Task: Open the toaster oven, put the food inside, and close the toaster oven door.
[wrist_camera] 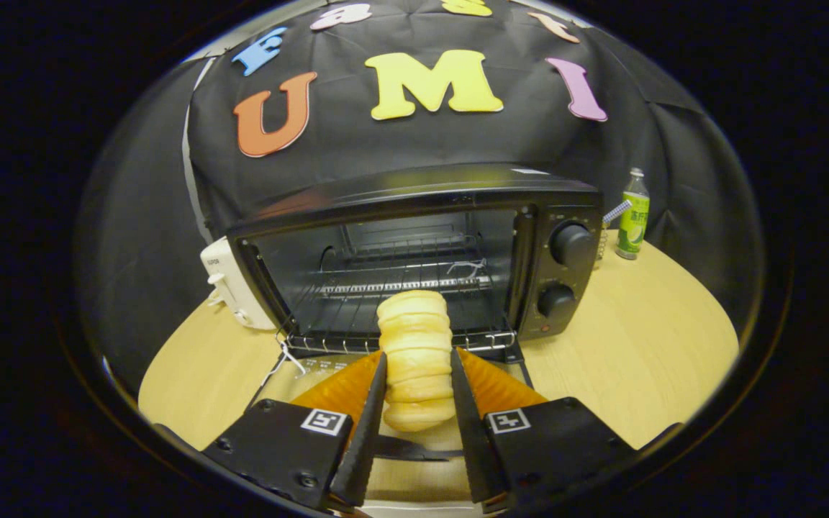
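A black toaster oven (429, 252) stands on the wooden table with its door folded down flat toward me and the wire rack (400, 288) inside showing. My gripper (418, 360) is shut on a pale, ridged bread roll (416, 345), both fingers pressing its sides. The roll is held upright above the lowered door (314, 368), just in front of the oven's mouth, and its top reaches the height of the rack. Two black knobs (571, 244) sit on the oven's right panel.
A white appliance (231, 288) stands left of the oven, partly behind it. A green bottle (633, 216) stands at the back right, beside a small striped item. Bare wooden tabletop (645, 345) spreads to the right of the oven.
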